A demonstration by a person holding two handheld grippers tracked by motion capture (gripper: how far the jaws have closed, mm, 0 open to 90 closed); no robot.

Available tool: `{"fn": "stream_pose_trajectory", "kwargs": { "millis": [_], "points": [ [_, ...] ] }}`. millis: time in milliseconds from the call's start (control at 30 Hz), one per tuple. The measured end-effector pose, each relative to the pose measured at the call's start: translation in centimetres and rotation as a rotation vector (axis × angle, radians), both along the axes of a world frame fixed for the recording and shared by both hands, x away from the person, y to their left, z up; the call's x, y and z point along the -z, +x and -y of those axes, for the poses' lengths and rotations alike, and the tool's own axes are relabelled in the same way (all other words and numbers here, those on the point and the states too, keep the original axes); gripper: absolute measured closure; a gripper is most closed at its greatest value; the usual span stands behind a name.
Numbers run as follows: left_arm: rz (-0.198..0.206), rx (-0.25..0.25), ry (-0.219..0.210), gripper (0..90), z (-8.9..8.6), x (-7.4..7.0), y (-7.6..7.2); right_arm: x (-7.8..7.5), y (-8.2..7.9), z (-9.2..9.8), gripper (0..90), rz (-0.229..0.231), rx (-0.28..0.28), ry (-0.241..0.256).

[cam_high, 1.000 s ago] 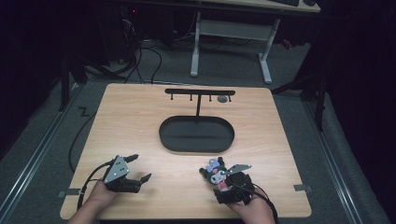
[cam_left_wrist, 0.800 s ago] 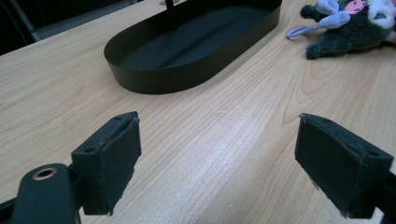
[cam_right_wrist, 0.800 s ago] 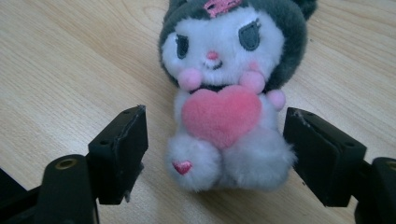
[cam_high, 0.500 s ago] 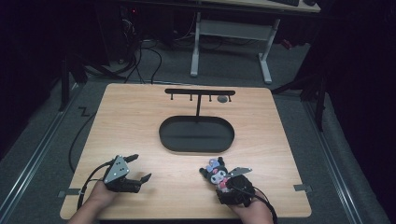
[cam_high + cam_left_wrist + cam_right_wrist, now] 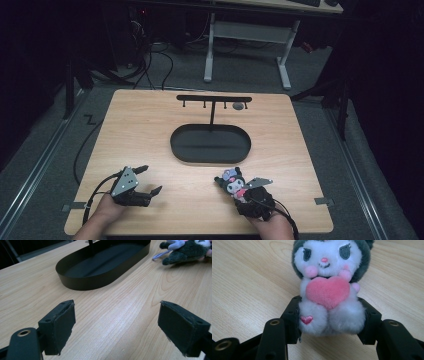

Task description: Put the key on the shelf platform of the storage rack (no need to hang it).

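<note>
One wooden table point(image 5: 150, 130) carries everything, and little on it has shifted in the last second. The black oval tray point(image 5: 210, 145) with its hook stand point(image 5: 214, 100) stays empty mid-table. The left gripper point(image 5: 149, 181) still rests spread wide, holding nothing. The right gripper point(image 5: 239, 194) keeps pinching the plush toy point(image 5: 329, 292) at its body, near the front edge. Likely it is bound for a hook, with nothing in the way.

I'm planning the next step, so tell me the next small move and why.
Probably lift the plush toy slightly off the table: the right hand-held gripper already clamps its lower body, while the left hand-held gripper sits open with nothing between its jaws.
</note>
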State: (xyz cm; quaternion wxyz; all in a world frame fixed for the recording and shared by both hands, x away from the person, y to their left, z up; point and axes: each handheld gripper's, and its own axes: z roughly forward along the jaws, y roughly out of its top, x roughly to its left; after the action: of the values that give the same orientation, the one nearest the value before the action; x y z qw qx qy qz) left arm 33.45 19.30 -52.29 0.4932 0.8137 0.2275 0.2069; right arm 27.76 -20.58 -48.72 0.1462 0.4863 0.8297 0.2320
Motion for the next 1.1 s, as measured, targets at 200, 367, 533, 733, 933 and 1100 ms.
{"fn": "stream_pose_trajectory", "kwargs": {
  "millis": [200,367,533,733,933,1100],
  "points": [
    [0.000,-0.001,-0.001,15.4,0.0,0.0,0.0,-0.5,0.1,0.1,46.7,0.011,0.004,0.003],
    [0.000,0.000,0.000,15.4,0.0,0.0,0.0,-1.0,0.2,0.1,46.8,0.017,0.006,0.010],
    [0.000,0.000,0.000,15.4,0.0,0.0,0.0,-1.4,0.3,0.2,46.7,0.025,0.012,0.013],
    [0.001,0.000,0.001,15.4,0.0,0.0,0.0,-2.1,0.5,0.3,46.8,0.039,0.014,0.012],
    [0.001,0.000,0.001,15.4,0.0,0.0,0.0,-2.8,0.7,0.4,46.8,0.050,0.017,0.015],
    [0.001,0.000,0.001,15.4,0.0,0.0,0.0,-3.3,0.9,0.4,46.8,0.060,0.013,0.015]
  ]
}}
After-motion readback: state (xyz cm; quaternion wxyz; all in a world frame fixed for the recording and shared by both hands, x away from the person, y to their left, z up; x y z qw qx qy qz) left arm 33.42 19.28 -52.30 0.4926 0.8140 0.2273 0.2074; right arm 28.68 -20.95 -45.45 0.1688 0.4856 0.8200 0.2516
